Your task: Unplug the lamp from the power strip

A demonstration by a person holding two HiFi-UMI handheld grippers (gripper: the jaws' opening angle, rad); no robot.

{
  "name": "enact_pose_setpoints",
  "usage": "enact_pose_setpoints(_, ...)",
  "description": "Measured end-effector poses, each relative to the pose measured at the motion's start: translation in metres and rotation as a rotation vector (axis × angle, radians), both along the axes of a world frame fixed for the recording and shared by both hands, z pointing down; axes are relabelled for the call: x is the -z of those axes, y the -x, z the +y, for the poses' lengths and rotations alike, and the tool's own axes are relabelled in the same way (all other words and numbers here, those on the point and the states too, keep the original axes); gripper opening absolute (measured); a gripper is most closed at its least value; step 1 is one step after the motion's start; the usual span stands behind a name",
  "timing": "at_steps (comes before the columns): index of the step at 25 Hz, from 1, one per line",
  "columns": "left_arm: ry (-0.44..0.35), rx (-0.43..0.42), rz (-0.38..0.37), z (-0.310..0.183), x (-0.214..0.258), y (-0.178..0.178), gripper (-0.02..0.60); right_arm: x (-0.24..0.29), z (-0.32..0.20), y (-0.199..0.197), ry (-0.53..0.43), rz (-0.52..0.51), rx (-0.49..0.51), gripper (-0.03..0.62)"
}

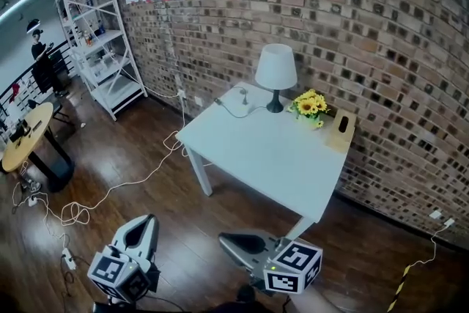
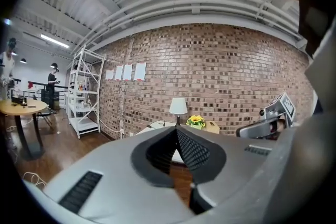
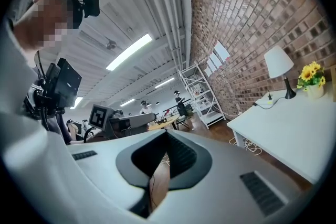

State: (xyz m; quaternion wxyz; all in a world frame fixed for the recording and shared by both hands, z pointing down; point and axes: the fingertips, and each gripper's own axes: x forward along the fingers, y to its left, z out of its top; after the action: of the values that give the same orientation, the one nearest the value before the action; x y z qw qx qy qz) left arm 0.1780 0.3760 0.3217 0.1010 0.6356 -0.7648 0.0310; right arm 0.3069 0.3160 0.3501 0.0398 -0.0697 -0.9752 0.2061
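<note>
The left gripper (image 1: 143,222) and right gripper (image 1: 229,238) were held closed and empty, short of the table (image 1: 271,157); 1 lamp (image 1: 275,73) was seen at its far edge.

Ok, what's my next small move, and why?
Probably step closer to the white table: the left tool and right tool are shut, empty and short of it, while the lamp and its cord sit at its far side.

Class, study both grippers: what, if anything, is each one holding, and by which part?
Nothing is held. The left gripper and right gripper both have their jaws together and empty, well short of the table where the lamp stands.
</note>
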Motion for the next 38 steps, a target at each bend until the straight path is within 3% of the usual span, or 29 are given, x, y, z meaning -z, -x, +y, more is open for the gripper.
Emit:
enact_pose_setpoints(8,0.037,0.022,-0.026,-0.011,0.002,-0.008,-0.002,-0.007,-0.013,-0.002,0.035,-0.014,0.040,-0.003)
enact_pose_setpoints(14,0.045,0.019,-0.010,-0.019,-0.008,-0.006,-0.002,-0.010,-0.014,-0.002,0.001,0.000,0.044,-0.003)
enact_pose_setpoints(21,0.051,-0.063,-0.003,-0.040,-0.014,0.001,-0.002,-0.019,-0.021,0.006,-0.027,0.062,0.031,-0.003)
enact_pose_setpoints(27,0.036,-0.125,-0.014,-0.058,-0.018,0.037,-0.003,-0.023,-0.031,0.047,-0.077,0.093,-0.012,-0.003)
enact_pose_setpoints(38,0.027,-0.217,0.028,-0.072,-0.021,0.152,-0.003,-0.020,-0.030,0.157,-0.119,0.170,-0.061,-0.003)
